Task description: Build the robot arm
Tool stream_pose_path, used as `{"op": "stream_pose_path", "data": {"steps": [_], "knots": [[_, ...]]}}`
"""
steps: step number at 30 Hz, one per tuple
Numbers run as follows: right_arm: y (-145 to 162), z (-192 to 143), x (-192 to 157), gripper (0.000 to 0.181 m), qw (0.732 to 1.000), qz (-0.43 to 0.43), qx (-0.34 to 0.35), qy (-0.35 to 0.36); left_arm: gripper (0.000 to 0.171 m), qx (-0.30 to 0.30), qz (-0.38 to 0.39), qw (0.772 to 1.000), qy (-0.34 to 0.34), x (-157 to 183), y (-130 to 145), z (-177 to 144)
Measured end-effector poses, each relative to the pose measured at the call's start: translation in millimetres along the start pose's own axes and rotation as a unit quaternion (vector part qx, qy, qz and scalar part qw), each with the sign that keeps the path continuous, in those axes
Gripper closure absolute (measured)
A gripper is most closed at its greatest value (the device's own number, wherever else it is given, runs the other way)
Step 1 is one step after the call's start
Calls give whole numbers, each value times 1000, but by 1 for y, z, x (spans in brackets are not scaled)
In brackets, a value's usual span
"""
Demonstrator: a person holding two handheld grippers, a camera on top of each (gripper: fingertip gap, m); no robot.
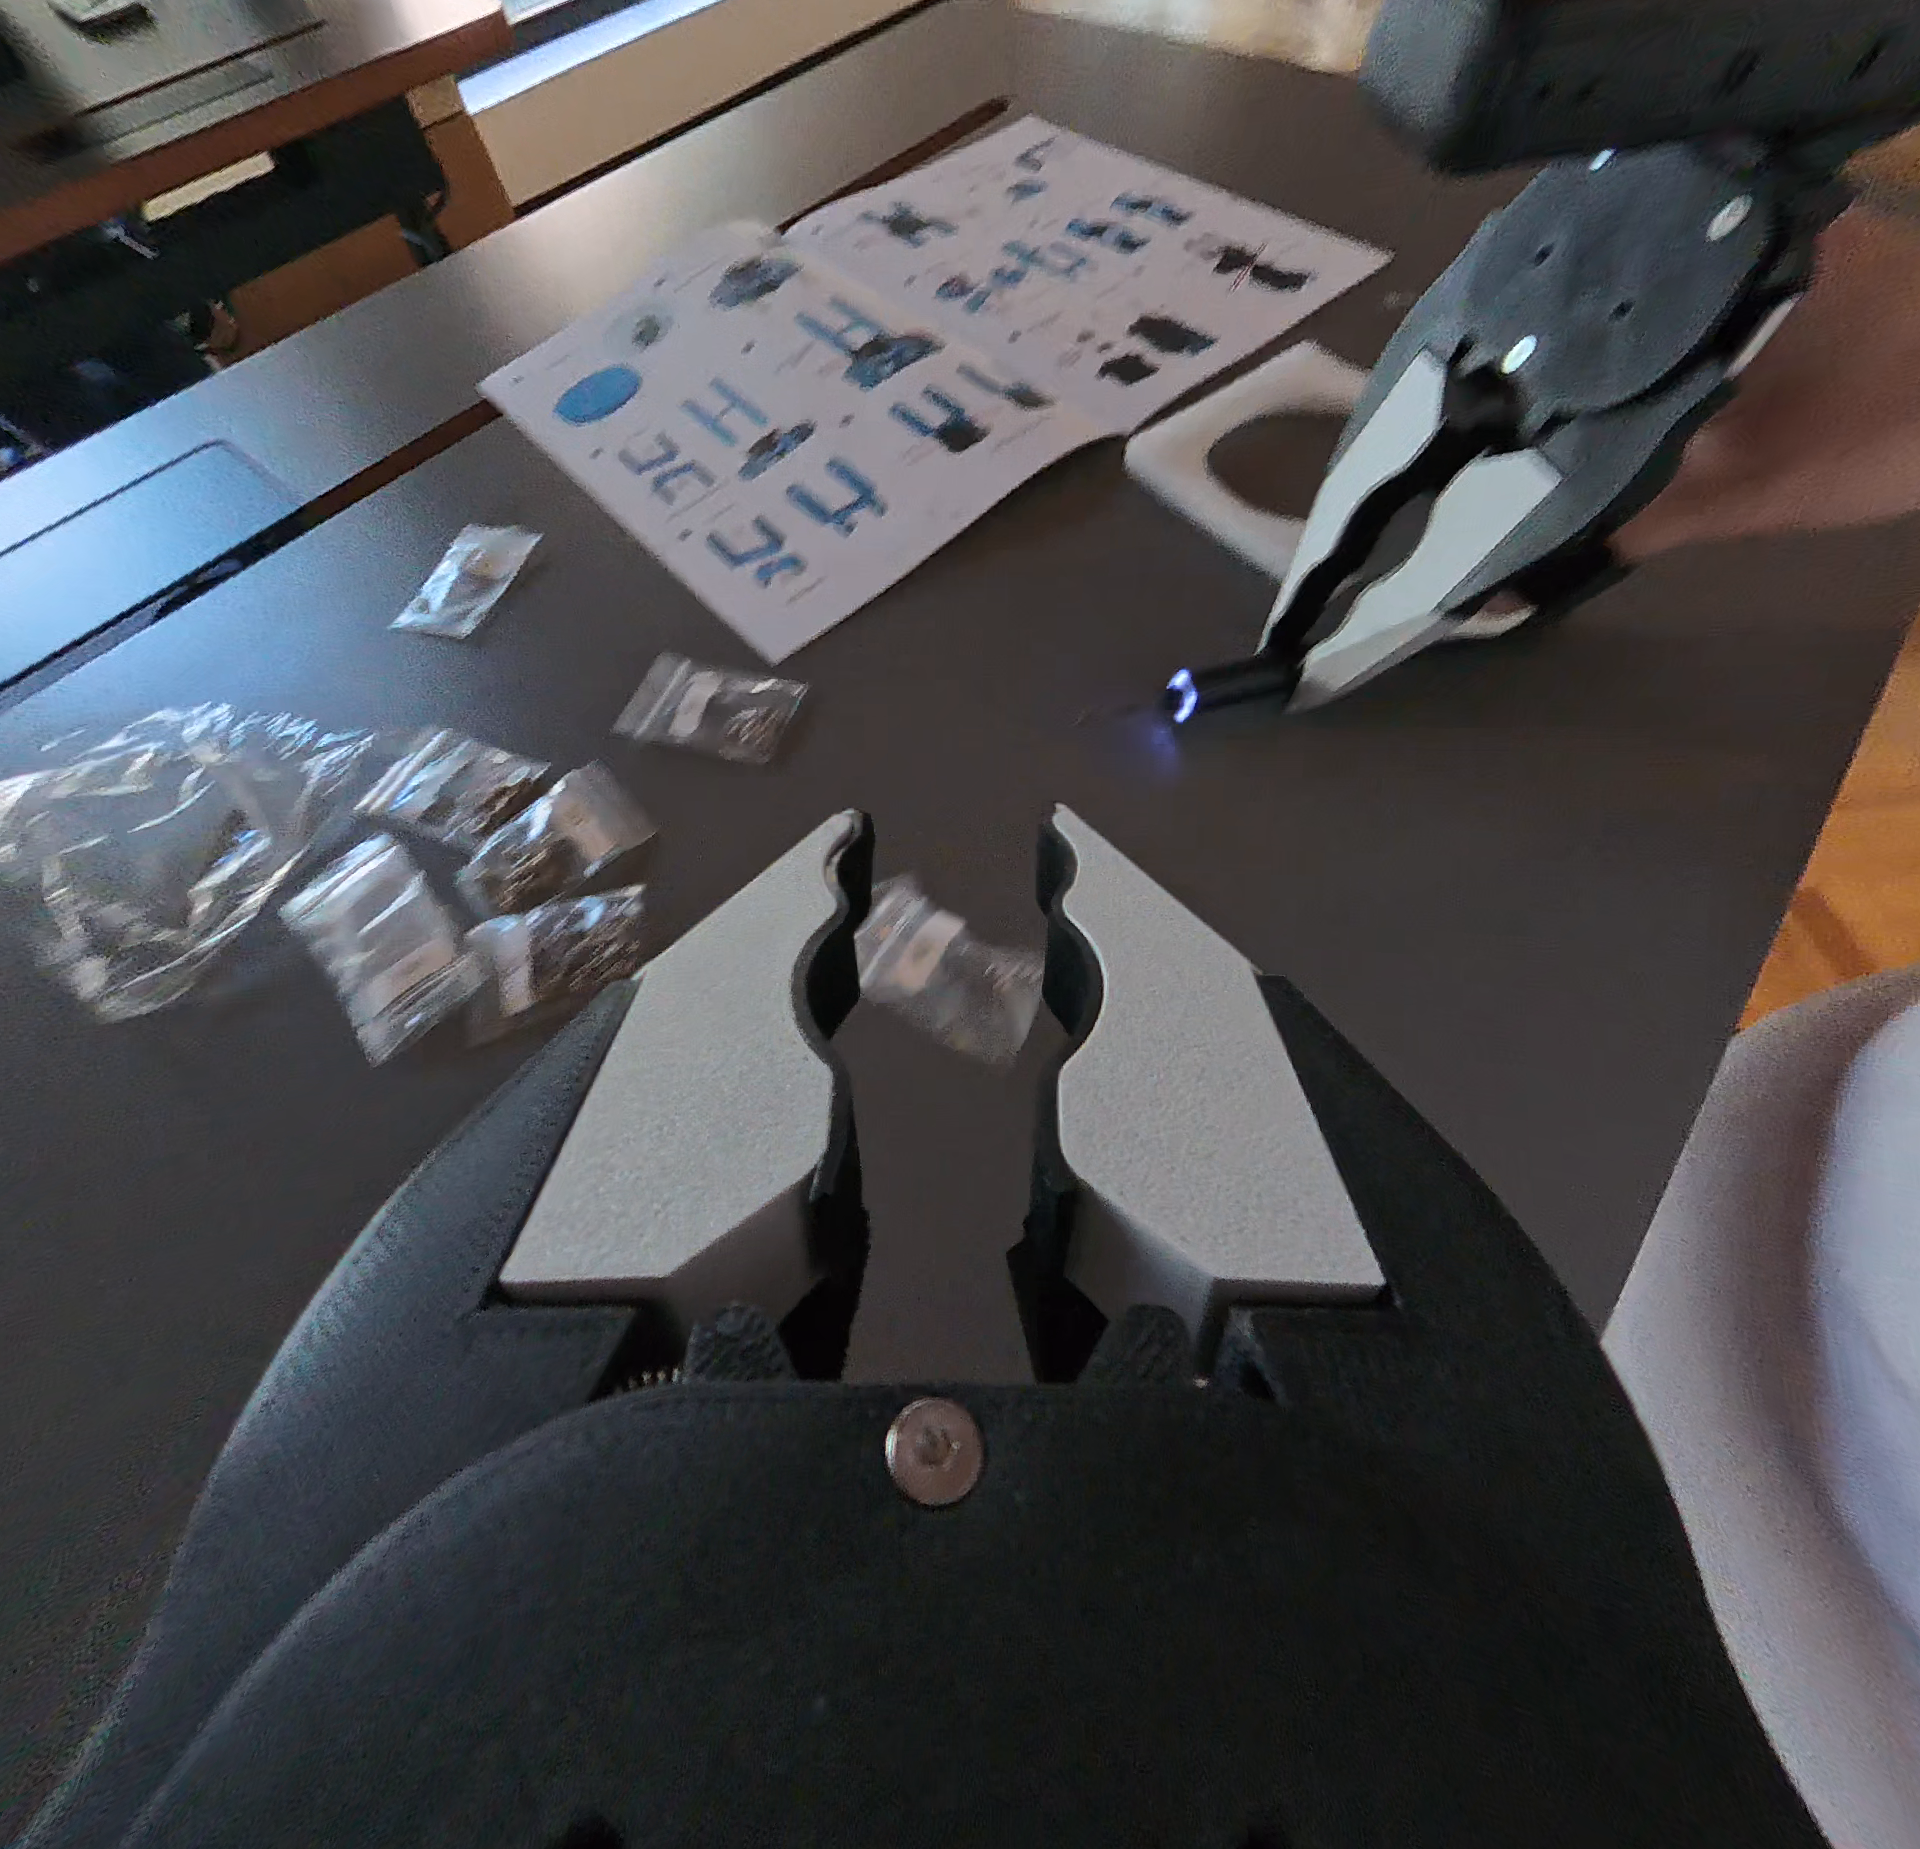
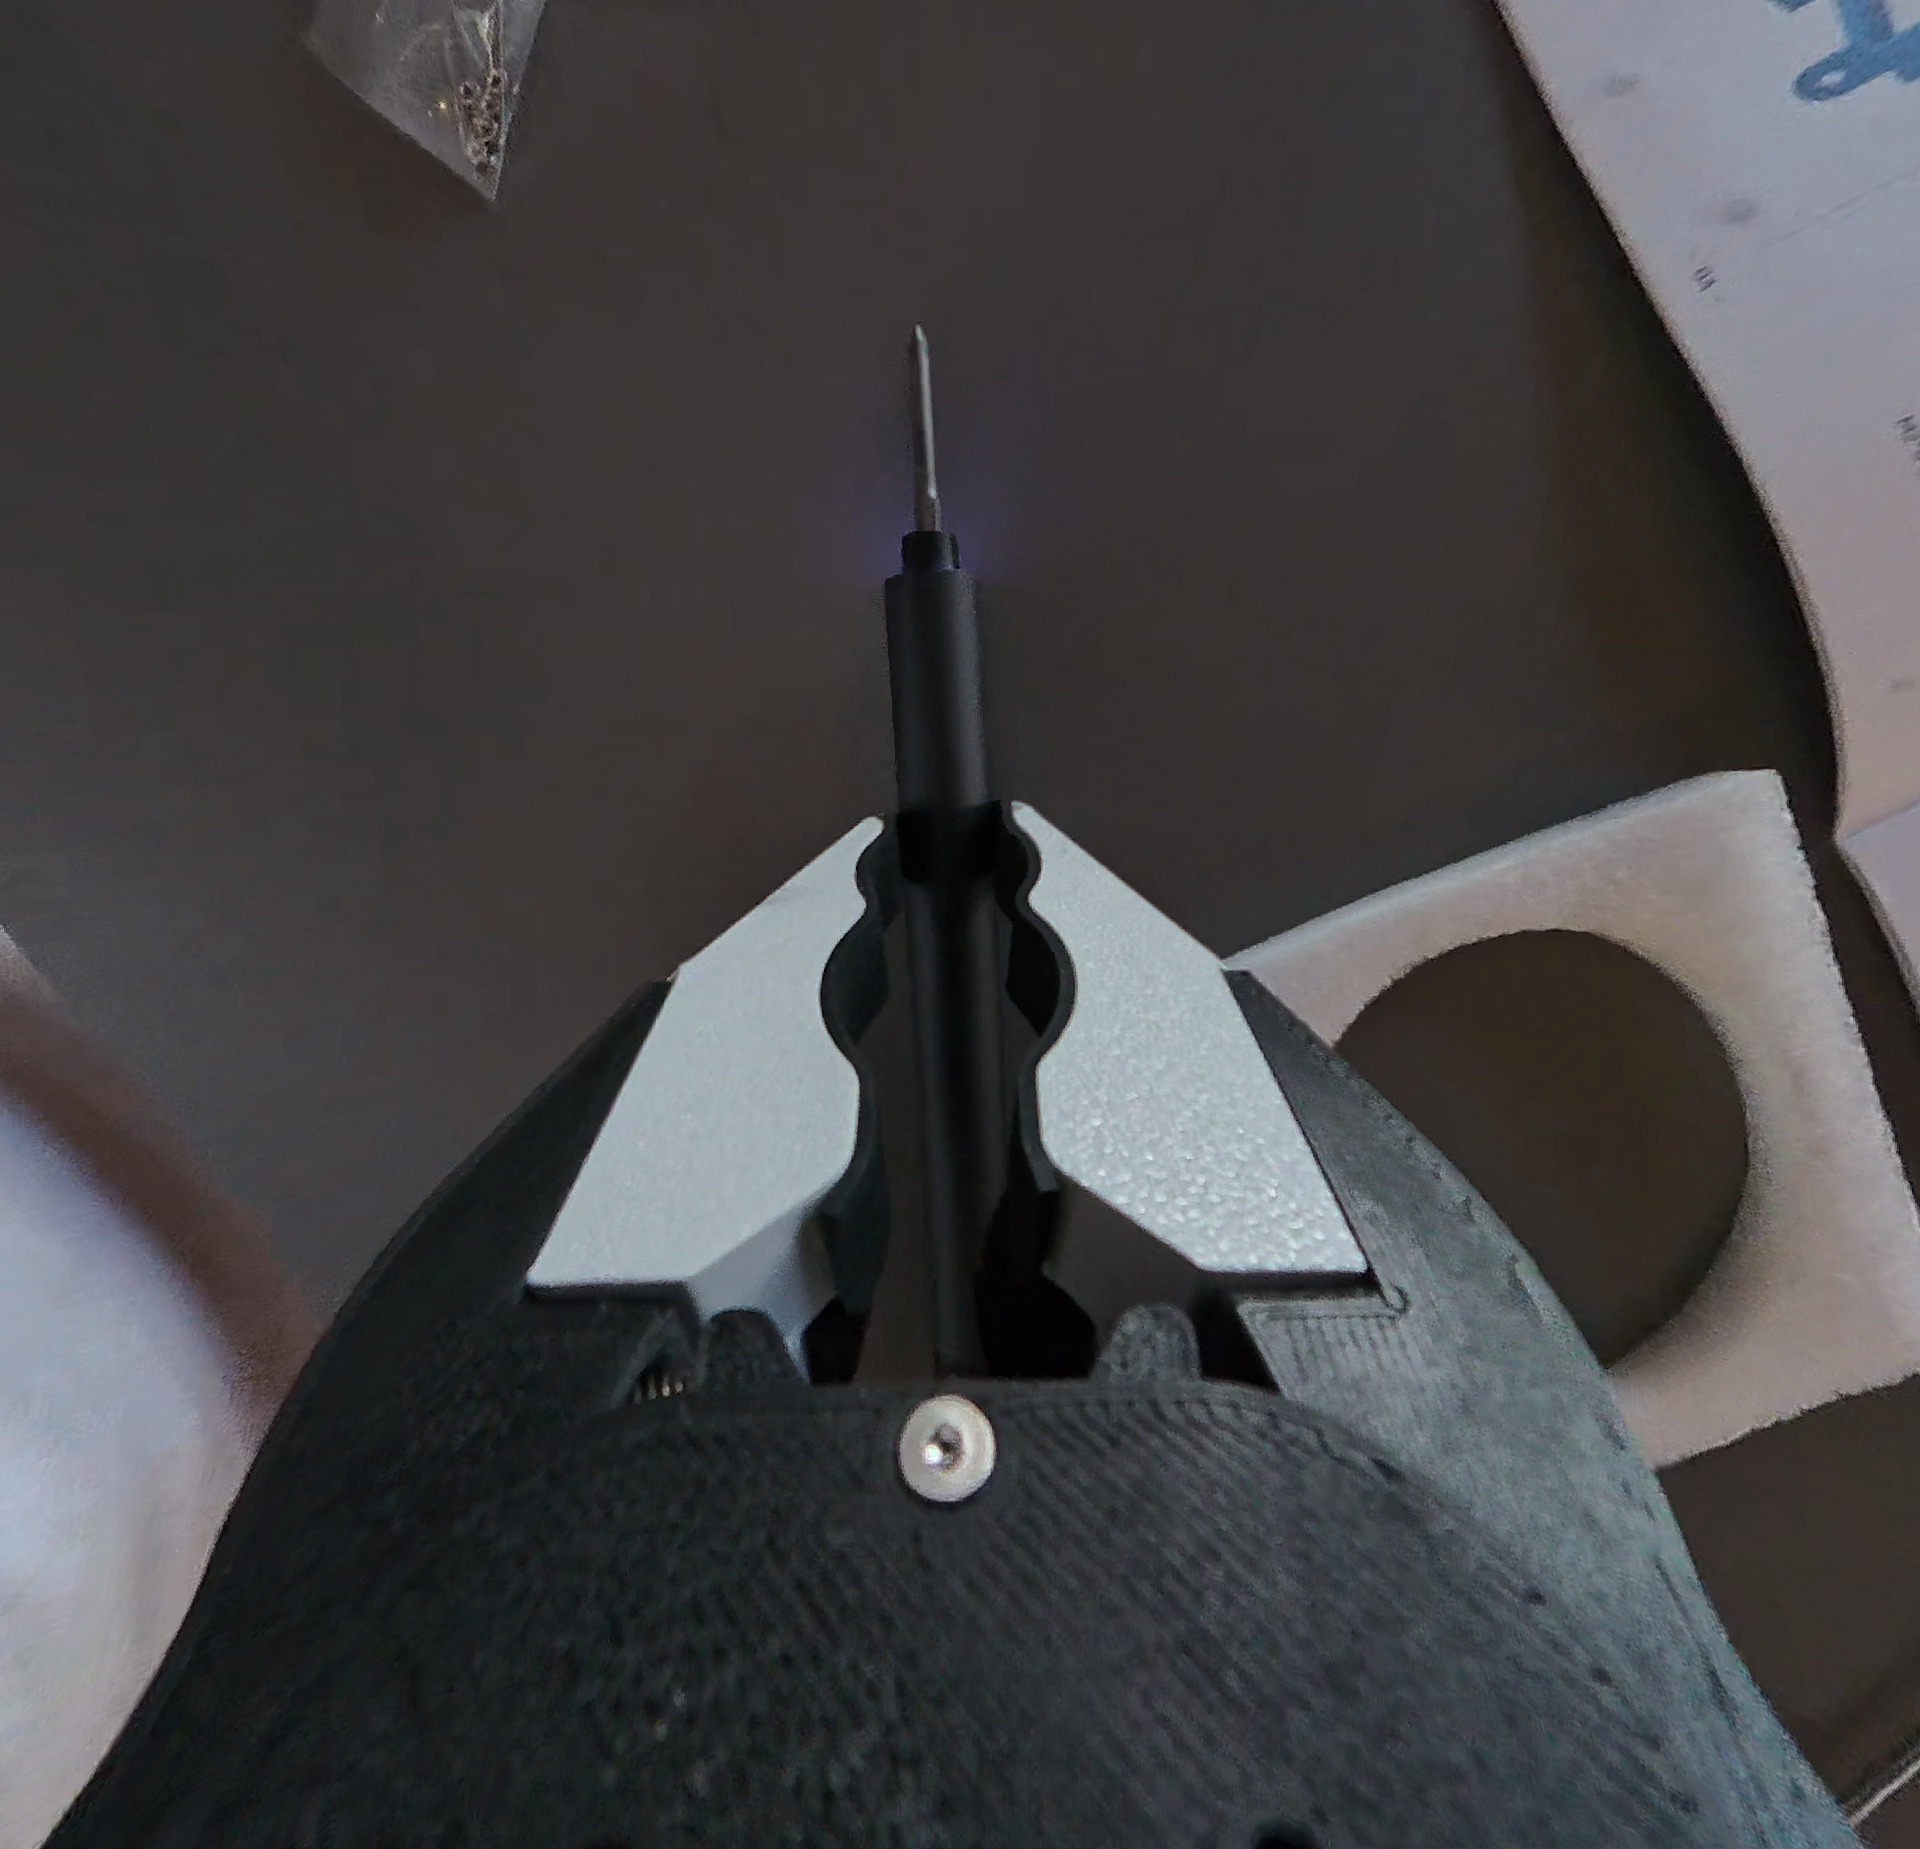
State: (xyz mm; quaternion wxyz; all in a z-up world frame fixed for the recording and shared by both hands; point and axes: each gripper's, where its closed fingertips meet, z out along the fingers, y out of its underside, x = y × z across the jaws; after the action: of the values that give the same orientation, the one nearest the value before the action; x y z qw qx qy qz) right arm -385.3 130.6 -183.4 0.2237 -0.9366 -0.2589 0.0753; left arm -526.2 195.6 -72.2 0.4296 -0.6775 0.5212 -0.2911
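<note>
My right gripper (image 2: 943, 823) is shut on a slim black electric screwdriver (image 2: 928, 677) whose thin metal bit points forward, close over the dark table (image 2: 520, 552); a bluish light glows at its nose. The left wrist view shows this gripper (image 1: 1294, 672) at the right with the screwdriver's lit tip (image 1: 1184, 700) near the table. My left gripper (image 1: 954, 833) is open and empty, above a small clear plastic bag of parts (image 1: 945, 958) that lies between its fingers in the view.
Several clear bags of small hardware (image 1: 416, 864) lie at the left, one more (image 1: 717, 706) in the middle and one (image 2: 478, 43) ahead of the screwdriver. An open instruction booklet (image 1: 914, 365) and a white foam frame with a round hole (image 2: 1558, 1093) lie at the right.
</note>
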Motion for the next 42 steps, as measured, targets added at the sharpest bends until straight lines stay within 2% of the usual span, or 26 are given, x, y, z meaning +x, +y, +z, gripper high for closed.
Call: {"op": "stream_pose_path", "data": {"steps": [4, 11, 15, 23, 26, 29, 32, 35, 36, 37, 39, 40, 42], "knots": [[-1, 1, 3, 164, 999, -4, 31, -23, 143, 22, -23, 999, -2, 24, -13, 34], [-9, 4, 9, 164, 998, -10, 55, -31, 143, -13, -63, 998, -17, 24, 1, 56], [-20, 10, 13, 164, 998, -6, 63, -29, 143, -17, -63, 998, -17, 10, -2, 55], [-36, 17, 18, 161, 997, -14, 79, -3, 140, 21, -38, 999, 8, -37, -30, 64], [-48, 6, 16, 150, 992, -18, 126, -7, 137, 28, -3, 1000, 6, -58, -45, 67], [-71, -26, 17, 131, 976, -10, 217, -19, 129, 62, -7, 998, 24, -73, -73, 73], [-98, -85, 62, 105, 933, 14, 355, 61, 115, 112, -41, 991, 53, -82, -99, 84], [-105, -148, 130, 85, 853, 24, 485, 192, 106, 147, -54, 986, 55, -88, -100, 97], [-105, -157, 146, 80, 838, 13, 503, 211, 103, 156, -59, 985, 52, -89, -96, 101], [-103, -153, 160, 71, 847, 14, 487, 213, 101, 163, -66, 983, 55, -87, -91, 105], [-92, -129, 187, 62, 886, 51, 411, 209, 95, 151, -78, 984, 59, -84, -77, 112], [-88, -119, 194, 70, 897, 53, 385, 213, 88, 138, -75, 986, 53, -84, -72, 115], [-82, -108, 211, 82, 897, 57, 355, 257, 81, 116, -43, 992, 15, -91, -64, 118]]}}
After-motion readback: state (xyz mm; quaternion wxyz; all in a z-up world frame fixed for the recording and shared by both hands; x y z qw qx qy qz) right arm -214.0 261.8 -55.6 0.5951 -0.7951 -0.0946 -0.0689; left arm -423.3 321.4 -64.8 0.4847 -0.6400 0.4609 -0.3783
